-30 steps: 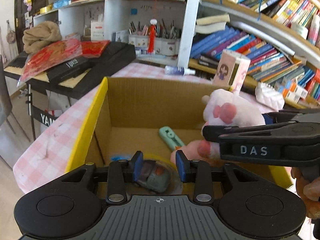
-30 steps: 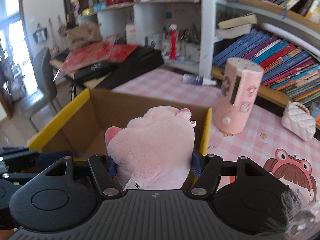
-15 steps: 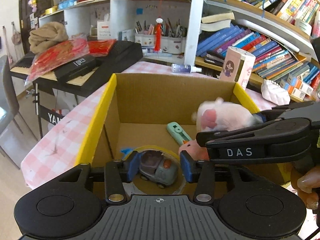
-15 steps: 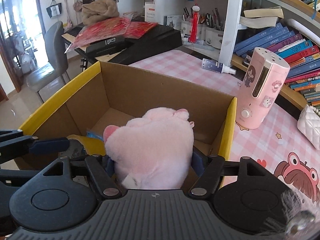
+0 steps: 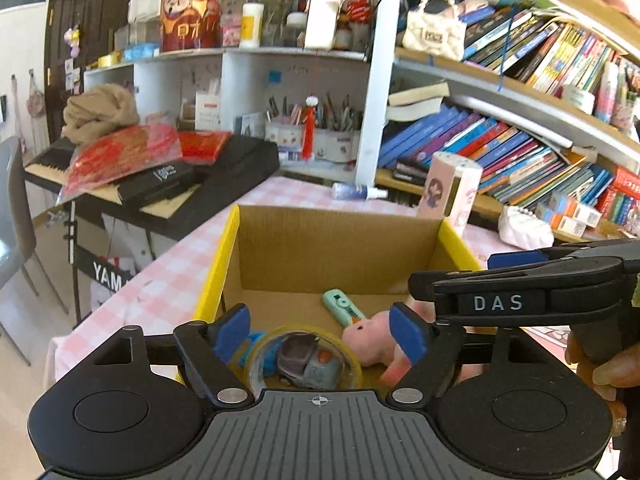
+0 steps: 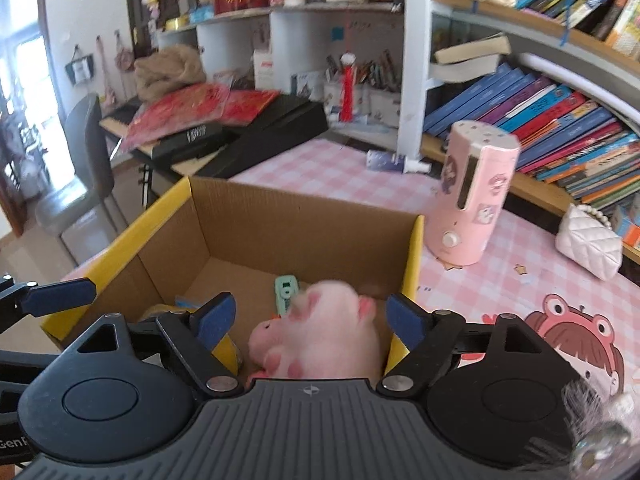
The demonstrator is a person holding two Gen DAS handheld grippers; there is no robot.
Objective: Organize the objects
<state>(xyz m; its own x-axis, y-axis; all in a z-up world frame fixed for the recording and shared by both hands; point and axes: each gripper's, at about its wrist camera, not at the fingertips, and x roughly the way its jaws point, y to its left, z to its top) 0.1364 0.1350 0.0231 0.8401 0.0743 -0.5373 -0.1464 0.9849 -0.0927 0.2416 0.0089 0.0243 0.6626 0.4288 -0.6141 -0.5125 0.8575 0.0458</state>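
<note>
Pink plush (image 6: 320,336) lies blurred in the box (image 6: 280,224), both tools (image 6: 310,320) (image 5: 318,330) spread wide.

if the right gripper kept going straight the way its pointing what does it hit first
Most likely the pink plush toy, which lies in the cardboard box directly between the open fingers of the right gripper. Beyond it sits the green stapler-like item, then the box's far wall. Depth is hard to judge.

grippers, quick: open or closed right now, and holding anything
Left tongs: open, holding nothing, above the toy car.
Right tongs: open, holding nothing; the pink plush lies in the box.
</note>
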